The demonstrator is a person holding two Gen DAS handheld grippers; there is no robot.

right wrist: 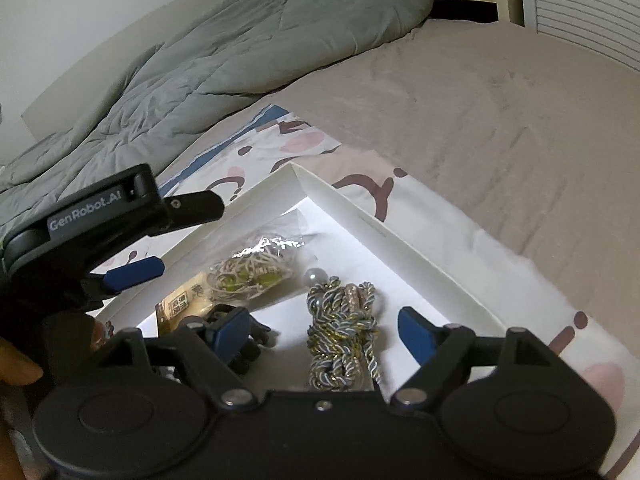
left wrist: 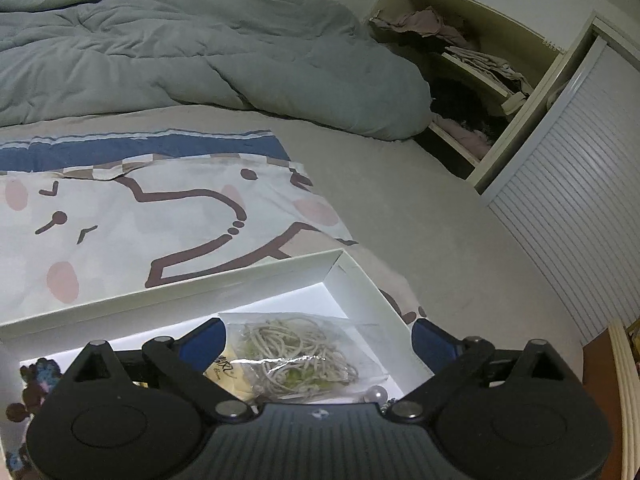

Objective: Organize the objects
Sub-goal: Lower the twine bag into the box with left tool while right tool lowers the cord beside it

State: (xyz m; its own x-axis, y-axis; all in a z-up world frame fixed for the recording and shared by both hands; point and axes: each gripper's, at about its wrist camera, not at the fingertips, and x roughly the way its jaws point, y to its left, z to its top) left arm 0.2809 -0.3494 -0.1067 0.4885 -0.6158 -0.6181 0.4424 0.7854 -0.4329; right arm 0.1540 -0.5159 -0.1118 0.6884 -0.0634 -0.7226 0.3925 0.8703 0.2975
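A shallow white box (left wrist: 256,276) (right wrist: 400,240) lies on a cartoon-print cloth on the bed. In it are a clear bag of beige cord with green beads (left wrist: 298,354) (right wrist: 248,272), a twisted blue-gold rope bundle (right wrist: 344,332) with a pearl bead (right wrist: 314,276) (left wrist: 376,394), a yellow-labelled packet (right wrist: 180,304) and a dark object (right wrist: 248,344). My left gripper (left wrist: 316,340) is open above the bag, empty; it also shows in the right wrist view (right wrist: 136,272). My right gripper (right wrist: 324,332) is open, its jaws either side of the rope bundle, not touching it.
A grey duvet (left wrist: 192,48) (right wrist: 224,52) is bunched at the back of the bed. An open wardrobe (left wrist: 472,64) with folded clothes and a slatted door (left wrist: 568,200) stands to the right. Colourful small items (left wrist: 36,380) lie at the box's left end.
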